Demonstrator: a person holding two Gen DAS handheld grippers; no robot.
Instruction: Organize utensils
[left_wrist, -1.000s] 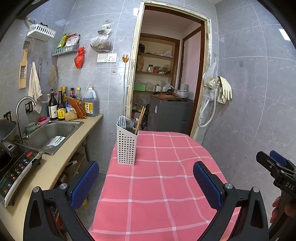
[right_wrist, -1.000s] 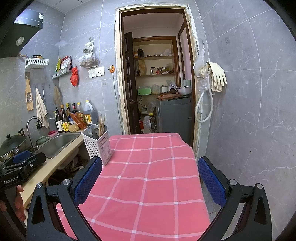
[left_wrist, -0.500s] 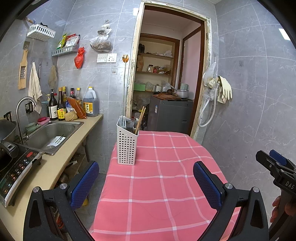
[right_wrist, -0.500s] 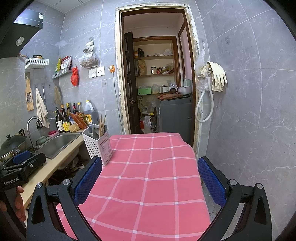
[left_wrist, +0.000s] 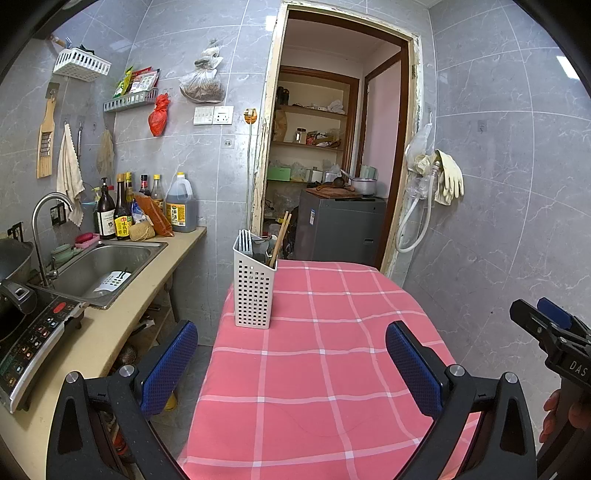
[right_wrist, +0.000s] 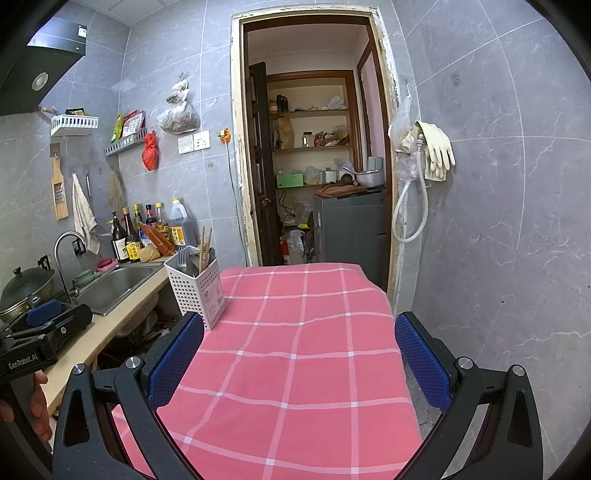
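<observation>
Pink checked tablecloth is spread ahead, the upright utensil caddy is seen nearer the left gripper, and both grippers, the right gripper included, are held wide open and empty.

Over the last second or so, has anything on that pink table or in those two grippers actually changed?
Nothing visibly changed. Both the left gripper and the right gripper hang open and empty over the checked tablecloth, and the white utensil caddy stands in the same spot near the table's far left corner with its chopsticks inside.
</observation>
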